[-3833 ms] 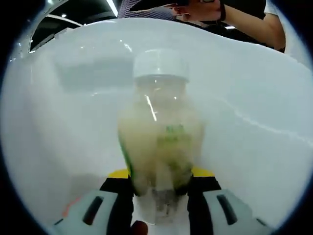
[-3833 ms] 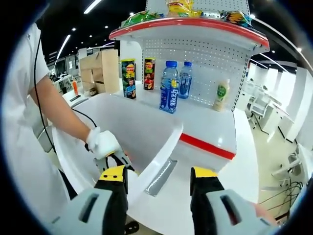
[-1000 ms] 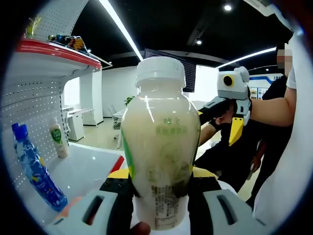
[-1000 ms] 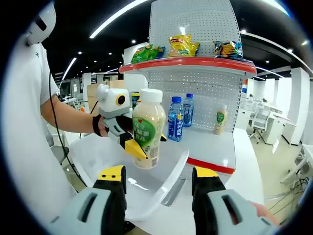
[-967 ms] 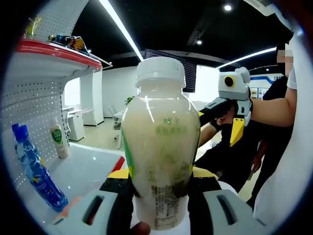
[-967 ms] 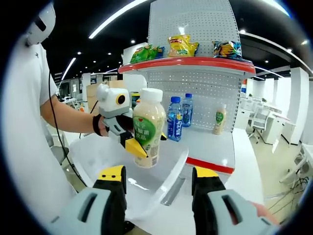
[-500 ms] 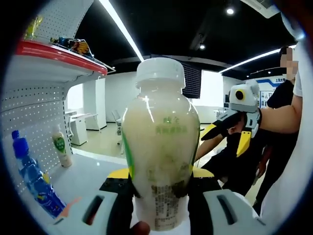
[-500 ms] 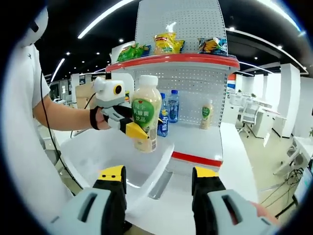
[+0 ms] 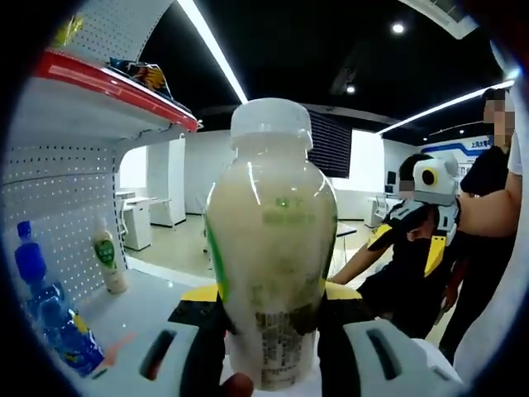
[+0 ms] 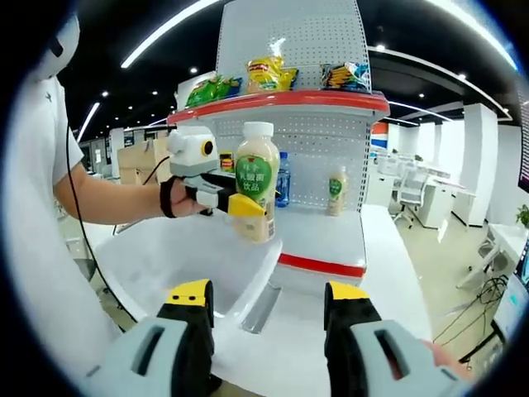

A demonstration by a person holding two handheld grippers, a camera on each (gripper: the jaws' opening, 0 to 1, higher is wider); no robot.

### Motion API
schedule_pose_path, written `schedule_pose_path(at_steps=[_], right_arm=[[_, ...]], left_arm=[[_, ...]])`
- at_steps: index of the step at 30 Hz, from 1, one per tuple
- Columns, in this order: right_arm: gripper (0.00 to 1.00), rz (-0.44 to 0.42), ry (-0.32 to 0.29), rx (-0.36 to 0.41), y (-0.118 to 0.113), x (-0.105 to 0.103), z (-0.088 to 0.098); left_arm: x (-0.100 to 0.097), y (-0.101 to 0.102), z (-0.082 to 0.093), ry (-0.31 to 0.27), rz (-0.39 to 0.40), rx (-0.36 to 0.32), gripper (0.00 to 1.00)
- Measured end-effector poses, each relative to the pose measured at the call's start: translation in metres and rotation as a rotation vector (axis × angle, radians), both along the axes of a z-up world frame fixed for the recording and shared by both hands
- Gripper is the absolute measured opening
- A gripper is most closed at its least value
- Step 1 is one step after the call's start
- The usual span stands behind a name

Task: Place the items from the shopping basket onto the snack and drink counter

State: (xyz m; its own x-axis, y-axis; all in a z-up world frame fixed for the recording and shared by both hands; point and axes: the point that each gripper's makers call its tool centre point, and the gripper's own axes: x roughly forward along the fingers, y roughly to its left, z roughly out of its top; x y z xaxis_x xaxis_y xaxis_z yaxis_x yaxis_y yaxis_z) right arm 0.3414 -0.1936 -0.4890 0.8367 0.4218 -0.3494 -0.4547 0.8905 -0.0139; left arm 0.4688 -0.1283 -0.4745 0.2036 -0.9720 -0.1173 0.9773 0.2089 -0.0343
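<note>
Bottle (image 9: 270,248) clamped upright in left tongs (image 9: 269,331), carried above basket (image 10: 165,256); desk (image 10: 318,227) ahead. Right tongs (image 10: 269,318) held apart, empty.

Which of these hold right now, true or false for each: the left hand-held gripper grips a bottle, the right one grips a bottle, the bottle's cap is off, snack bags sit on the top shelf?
1. The left hand-held gripper is shut on the milky bottle. True.
2. The right hand-held gripper holds a bottle. False: its jaws are open with nothing between them.
3. The milky bottle is uncapped. False: a white cap is on it.
4. Snack bags sit on the red-edged top shelf. True.
</note>
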Motion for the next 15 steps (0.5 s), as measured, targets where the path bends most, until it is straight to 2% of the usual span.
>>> schedule_pose_path(at_steps=[15], right_arm=[[0.53,-0.040,0.020,-0.014,-0.015,-0.008,-0.004]], left_arm=[[0.043,-0.019,0.003,0.020,0.058,-0.040,0.43]])
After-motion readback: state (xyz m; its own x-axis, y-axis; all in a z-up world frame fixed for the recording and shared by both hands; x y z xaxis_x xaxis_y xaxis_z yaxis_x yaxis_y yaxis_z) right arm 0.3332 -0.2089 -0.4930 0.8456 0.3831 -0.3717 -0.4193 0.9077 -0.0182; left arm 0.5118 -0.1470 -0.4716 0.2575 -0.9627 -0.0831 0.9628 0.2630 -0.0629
